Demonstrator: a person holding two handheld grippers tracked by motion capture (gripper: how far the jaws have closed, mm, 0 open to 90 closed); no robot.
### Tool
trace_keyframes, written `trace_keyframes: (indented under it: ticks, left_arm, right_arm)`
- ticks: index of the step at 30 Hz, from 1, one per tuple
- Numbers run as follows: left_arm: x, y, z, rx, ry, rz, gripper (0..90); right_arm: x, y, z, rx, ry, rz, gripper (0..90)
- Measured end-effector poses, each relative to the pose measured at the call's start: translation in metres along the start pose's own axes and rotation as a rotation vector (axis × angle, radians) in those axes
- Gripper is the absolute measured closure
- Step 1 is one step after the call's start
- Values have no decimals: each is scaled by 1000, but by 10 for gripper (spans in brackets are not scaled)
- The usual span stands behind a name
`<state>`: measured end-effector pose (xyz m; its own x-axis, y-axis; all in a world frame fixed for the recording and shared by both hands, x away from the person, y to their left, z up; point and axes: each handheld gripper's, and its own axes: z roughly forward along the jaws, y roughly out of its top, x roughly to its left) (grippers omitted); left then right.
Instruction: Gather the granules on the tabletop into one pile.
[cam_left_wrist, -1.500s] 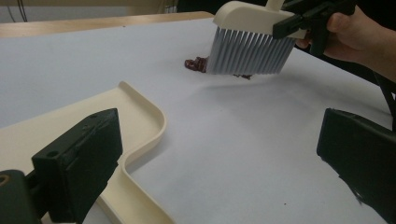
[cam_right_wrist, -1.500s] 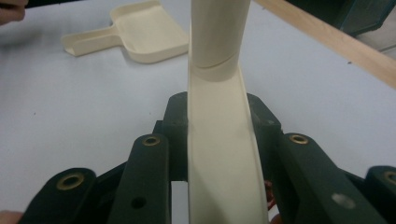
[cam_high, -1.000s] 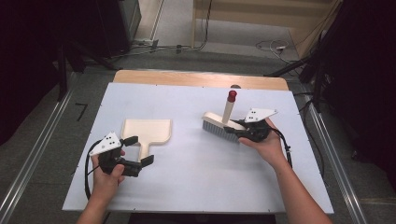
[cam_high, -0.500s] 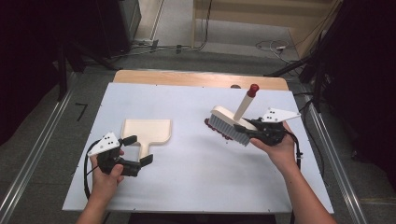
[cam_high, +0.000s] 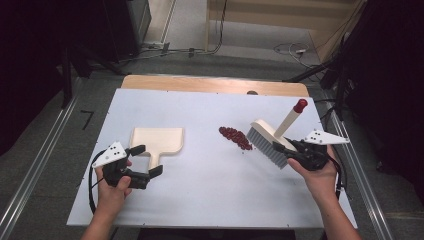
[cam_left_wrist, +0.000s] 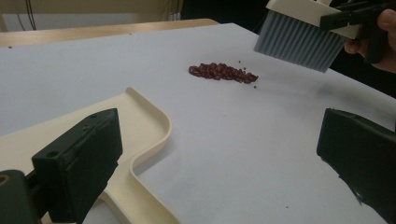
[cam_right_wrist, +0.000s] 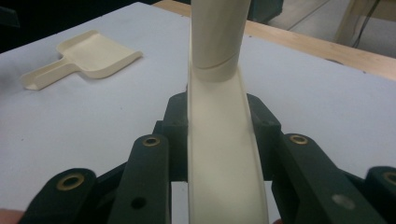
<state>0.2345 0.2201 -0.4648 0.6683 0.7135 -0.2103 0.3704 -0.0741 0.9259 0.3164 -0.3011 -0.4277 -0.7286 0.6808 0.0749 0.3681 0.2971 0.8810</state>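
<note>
Brush (cam_high: 267, 141) is clenched in right tongs (cam_high: 295, 150); left tongs (cam_high: 142, 161) released. Beans (cam_high: 235, 137) could be scattered past dustpan (cam_high: 157, 140) if swept hard.

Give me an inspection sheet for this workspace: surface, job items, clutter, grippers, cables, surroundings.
surface: white table top, wooden strip along the far edge.
job's things: cream dustpan lying flat; brush lifted, tilted; pile of small red bits between them.
clutter: nothing seen.
grippers: left gripper open, jaws either side of the dustpan handle; right gripper shut on the brush.
cables: black cable loops from each gripper; more on the floor beyond.
surroundings: dark stands, metal floor rails, wooden frame behind.
</note>
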Motion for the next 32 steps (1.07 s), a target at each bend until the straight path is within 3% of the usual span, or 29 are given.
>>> trace_keyframes:
  ticks: [12, 18, 32]
  left_arm:
    - [5, -1, -6, -12, 15, -7, 6]
    - [5, -1, -9, -28, 4, 6, 6]
    - [5, -2, -7, -20, 3, 7, 6]
  right_arm:
    - [-17, -24, -29, -10, -88, 87, 652]
    - [-24, -37, -41, -14, -141, 152, 652]
    - [-29, -42, -41, -14, -160, 171, 651]
